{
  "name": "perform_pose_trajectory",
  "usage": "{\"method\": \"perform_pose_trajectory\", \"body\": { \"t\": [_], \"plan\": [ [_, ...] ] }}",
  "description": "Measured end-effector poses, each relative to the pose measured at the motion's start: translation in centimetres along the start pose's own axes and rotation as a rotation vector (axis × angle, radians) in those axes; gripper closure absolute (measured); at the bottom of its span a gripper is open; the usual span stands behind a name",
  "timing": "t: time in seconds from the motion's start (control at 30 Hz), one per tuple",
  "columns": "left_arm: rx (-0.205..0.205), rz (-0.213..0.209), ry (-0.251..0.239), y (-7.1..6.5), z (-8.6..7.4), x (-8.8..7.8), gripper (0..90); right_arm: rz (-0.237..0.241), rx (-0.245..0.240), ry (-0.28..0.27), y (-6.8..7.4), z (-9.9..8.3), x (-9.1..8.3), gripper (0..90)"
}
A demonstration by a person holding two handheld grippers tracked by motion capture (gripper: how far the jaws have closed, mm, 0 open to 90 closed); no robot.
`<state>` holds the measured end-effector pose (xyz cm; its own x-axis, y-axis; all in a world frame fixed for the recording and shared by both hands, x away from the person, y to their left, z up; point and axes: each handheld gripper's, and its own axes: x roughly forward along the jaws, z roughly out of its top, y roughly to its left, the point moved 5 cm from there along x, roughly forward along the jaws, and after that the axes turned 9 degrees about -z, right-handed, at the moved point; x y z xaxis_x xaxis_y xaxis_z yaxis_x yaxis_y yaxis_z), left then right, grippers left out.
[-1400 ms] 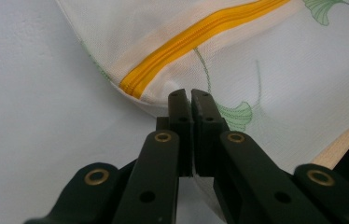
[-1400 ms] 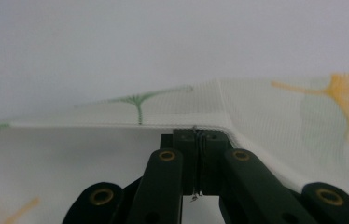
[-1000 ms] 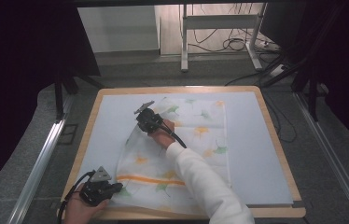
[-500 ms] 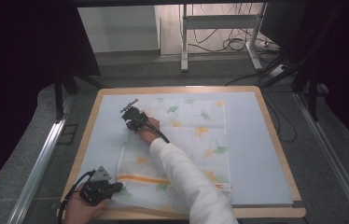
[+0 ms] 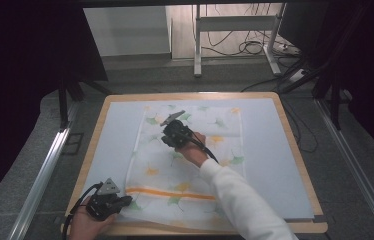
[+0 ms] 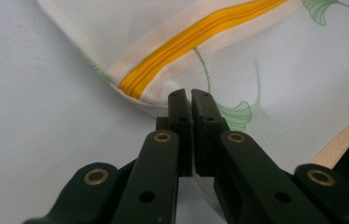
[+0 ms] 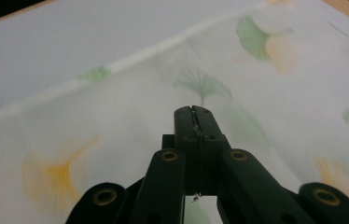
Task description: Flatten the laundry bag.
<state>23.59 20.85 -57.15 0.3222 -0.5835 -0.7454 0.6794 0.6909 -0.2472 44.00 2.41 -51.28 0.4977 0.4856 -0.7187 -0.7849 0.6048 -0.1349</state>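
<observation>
The cloth bag (image 5: 190, 165) is pinched at its near corner by the left gripper (image 5: 123, 202), while the clenched right gripper (image 5: 167, 134) is held over its far half.

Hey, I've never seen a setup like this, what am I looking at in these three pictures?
A person works at a wooden-edged table with a hand-held two-jaw tool in each hand. One picture looks down from above; the other two come from cameras riding on each tool, looking along its black jaws. On the table lies a white cloth cover printed with leaves, with an orange zipper near the person's edge. The left gripper is shut at the cover's corner by the zipper's end; whether it pinches the fabric is hard to tell. The right gripper is shut too, above the middle of the cover.
</observation>
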Motion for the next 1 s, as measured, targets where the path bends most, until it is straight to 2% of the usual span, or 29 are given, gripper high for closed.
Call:
{"method": "perform_pose_trajectory", "body": {
  "t": [0.13,0.23,0.4,0.47,0.63,0.7,0.87,1.0],
  "plan": [
    [-0.004,0.0,-0.002,0.0,0.0,0.0,88.3,-0.006,0.015,0.03,-0.9,-3.4,-2.7,89.1],
    [-0.005,0.001,-0.002,0.0,0.0,0.0,88.3,-0.016,0.009,0.044,-1.5,-5.8,-4.6,88.6],
    [-0.007,0.002,-0.003,0.0,0.0,0.0,88.3,-0.025,0.028,0.058,-2.4,-9.5,-7.5,84.7],
    [-0.01,0.002,-0.005,0.0,0.0,0.0,88.3,-0.029,0.044,0.068,-2.8,-10.9,-8.4,78.0],
    [-0.012,0.005,-0.005,-0.1,0.0,0.0,88.2,-0.121,0.115,0.085,-4.3,-14.2,-10.8,53.8],
    [-0.012,0.006,-0.005,-0.1,0.0,0.0,88.1,-0.161,0.142,0.087,-5.1,-15.2,-11.6,49.8],
    [-0.012,0.008,-0.005,-0.1,0.0,0.0,88.1,-0.204,0.223,0.089,-6.5,-17.0,-13.1,40.0],
    [-0.012,0.007,-0.005,-0.1,0.0,0.0,88.1,-0.229,0.262,0.118,-7.2,-18.2,-13.4,36.5]
  ]
}}
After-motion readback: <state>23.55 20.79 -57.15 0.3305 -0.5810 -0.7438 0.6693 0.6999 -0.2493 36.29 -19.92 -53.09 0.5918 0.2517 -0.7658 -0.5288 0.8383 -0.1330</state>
